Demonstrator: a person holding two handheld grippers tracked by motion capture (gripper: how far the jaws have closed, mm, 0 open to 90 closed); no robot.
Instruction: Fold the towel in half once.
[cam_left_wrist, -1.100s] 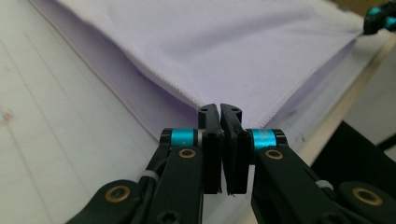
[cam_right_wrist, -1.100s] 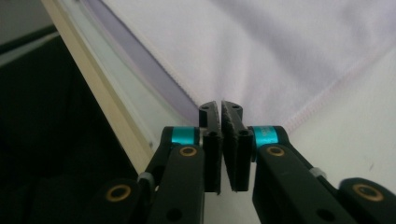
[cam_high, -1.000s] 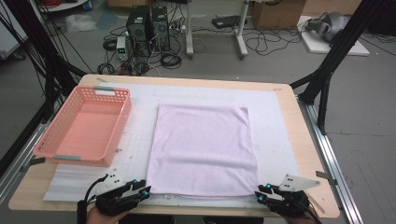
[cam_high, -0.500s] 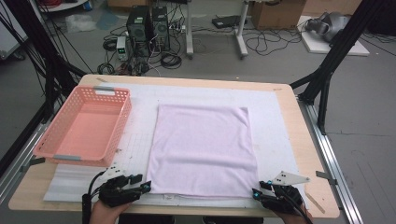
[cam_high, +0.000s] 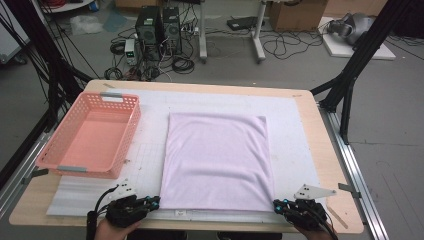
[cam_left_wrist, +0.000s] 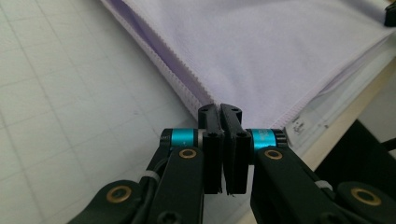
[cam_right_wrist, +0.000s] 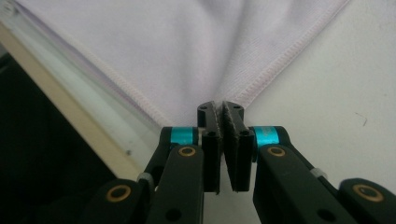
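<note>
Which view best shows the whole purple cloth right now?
The high view: the purple cloth lies flat there with all four edges visible. The left gripper view and the right gripper view each show just one near corner, pinched in the gripper.

Wooden table (cam_high: 320, 120) under a white gridded mat (cam_high: 290, 130) bearing lilac cloth (cam_high: 217, 160) and pink basket (cam_high: 92, 132).

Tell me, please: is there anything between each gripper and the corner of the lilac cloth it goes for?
Nothing visible. The left gripper has its jaws closed on the near left corner of the lilac cloth, and the right gripper is closed on the near right corner. Both have just been closing, with cloth between the jaws.
</note>
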